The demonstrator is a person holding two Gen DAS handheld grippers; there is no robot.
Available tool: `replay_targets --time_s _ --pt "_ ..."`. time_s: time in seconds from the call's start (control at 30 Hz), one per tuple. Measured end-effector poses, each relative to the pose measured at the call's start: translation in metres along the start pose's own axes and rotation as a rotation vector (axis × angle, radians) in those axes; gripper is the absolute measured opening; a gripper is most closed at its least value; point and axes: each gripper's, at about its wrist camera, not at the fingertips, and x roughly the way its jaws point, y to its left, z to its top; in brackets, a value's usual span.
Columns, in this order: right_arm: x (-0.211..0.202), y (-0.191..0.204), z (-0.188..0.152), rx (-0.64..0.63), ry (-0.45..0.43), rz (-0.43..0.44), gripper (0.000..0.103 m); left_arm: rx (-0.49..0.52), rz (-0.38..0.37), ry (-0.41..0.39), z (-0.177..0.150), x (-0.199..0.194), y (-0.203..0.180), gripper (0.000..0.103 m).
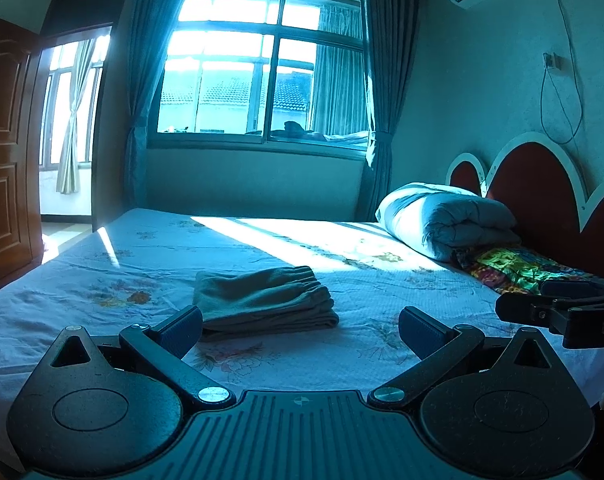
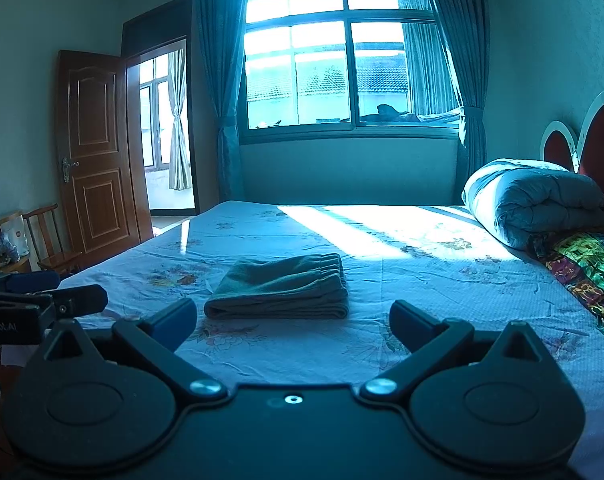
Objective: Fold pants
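Grey-green pants (image 1: 263, 300) lie folded in a compact stack on the flowered sheet of the bed (image 1: 101, 264), waistband elastic at the far right. In the right wrist view the same pants (image 2: 281, 290) rest just beyond my fingers. My left gripper (image 1: 299, 330) hovers open a little short of the stack, nothing between its fingers. My right gripper (image 2: 293, 322) is open too and empty, held back from the pants. The right gripper (image 1: 558, 308) pokes in at the left view's right edge, and the left gripper (image 2: 61, 300) shows at the right view's left edge.
A rolled duvet (image 1: 446, 220) and a colourful patterned cloth (image 1: 510, 268) lie by the red headboard (image 1: 542, 196) at the right. A window with curtains (image 2: 350, 68) faces me. An open wooden door (image 2: 97, 152) and a chair (image 2: 53, 240) stand at the left.
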Motion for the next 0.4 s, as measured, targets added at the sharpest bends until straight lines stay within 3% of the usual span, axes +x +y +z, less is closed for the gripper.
replay_targets --time_s 0.4 --pt "0.0003 -0.0031 0.0012 -0.004 -0.004 0.001 0.097 -0.027 -0.032 -0.009 0.0025 -0.0032 0.0022 0.103"
